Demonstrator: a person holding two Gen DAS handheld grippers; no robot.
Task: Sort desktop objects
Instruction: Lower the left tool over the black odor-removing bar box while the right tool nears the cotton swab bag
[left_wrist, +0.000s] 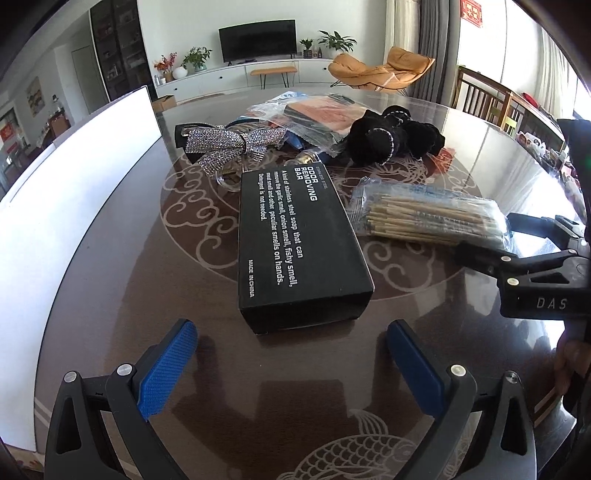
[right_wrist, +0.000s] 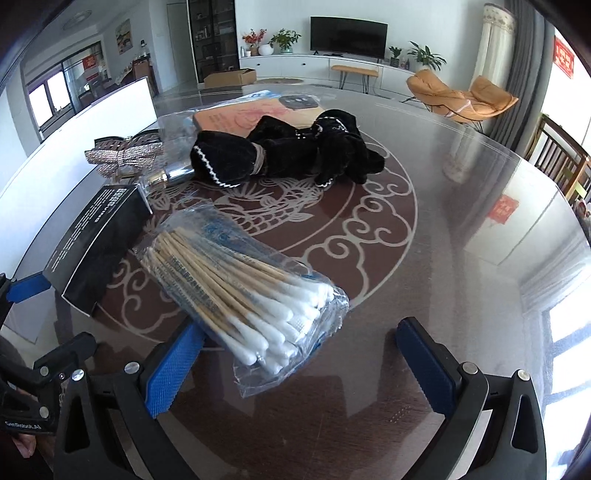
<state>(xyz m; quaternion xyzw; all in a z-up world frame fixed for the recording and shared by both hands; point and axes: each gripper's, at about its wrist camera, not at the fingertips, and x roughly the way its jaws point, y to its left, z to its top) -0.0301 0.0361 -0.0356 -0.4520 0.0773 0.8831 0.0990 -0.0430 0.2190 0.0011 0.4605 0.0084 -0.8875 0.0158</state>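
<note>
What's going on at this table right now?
A person holds a claw in each hand over a round table strewn with small items. The left claw is open, lined up in front of a black box. The right claw is open around the end of a bag of cotton swabs. Nothing is gripped yet.

TV | white cabinet | orange chair | daylit window
</note>
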